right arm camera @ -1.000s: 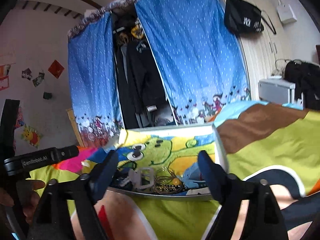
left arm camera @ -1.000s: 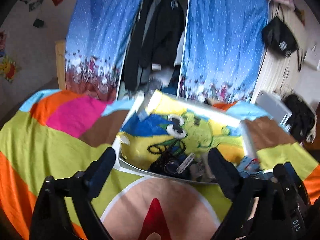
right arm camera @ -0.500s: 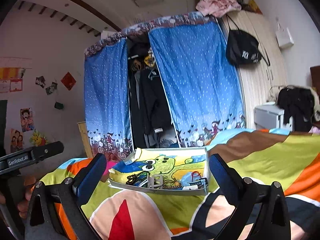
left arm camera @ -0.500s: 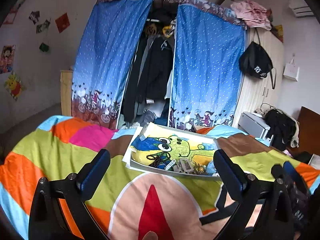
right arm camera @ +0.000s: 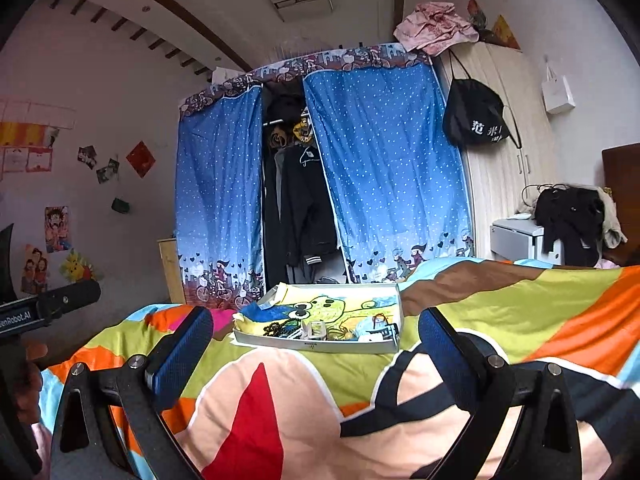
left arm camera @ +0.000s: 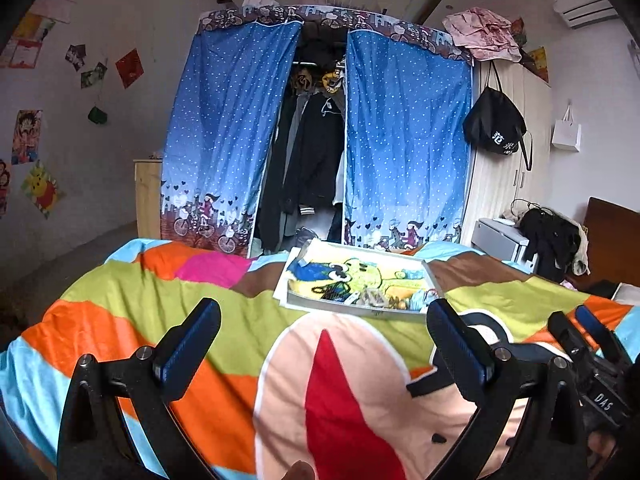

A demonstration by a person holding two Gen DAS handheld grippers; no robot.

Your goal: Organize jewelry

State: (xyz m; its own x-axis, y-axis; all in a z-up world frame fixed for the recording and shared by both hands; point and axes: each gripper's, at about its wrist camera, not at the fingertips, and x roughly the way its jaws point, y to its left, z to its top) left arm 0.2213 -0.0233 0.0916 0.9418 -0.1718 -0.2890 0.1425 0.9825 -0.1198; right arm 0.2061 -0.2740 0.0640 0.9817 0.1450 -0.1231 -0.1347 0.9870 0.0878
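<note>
- Your left gripper [left arm camera: 323, 336] hangs above the bedspread [left arm camera: 120, 292] with its fingers spread wide and nothing between them.
- Your right gripper [right arm camera: 316, 342] is likewise wide apart and empty, held over the same colourful bedspread [right arm camera: 520, 312].
- The tray [left arm camera: 352, 309] lies ahead of your left gripper, well beyond the fingertips and a little toward its right finger; it rests flat on the bedspread.
- From your right gripper the tray [right arm camera: 316, 346] sits straight ahead, framed between the two fingers, and apart from both of them.
- The jewelry [left arm camera: 372, 298] is heaped along the near edge of the tray, the side closest to your grippers; dark beaded strands lie toward the left end, shiny metallic pieces toward the middle.
- In the right wrist view the jewelry [right arm camera: 316, 330] spreads across the near strip of the tray, with a blue-and-white piece at the right end; single items are too small to name.
- A cartoon-printed cloth [right arm camera: 336, 306] lines the tray's floor beyond the pile.
- Your left gripper's handle [right arm camera: 48, 306] shows to the left of the right gripper, held in your hand [right arm camera: 24, 376].
- Past the tray, farther from both grippers, blue curtains [left arm camera: 224, 136] hang before an open wardrobe.
</note>
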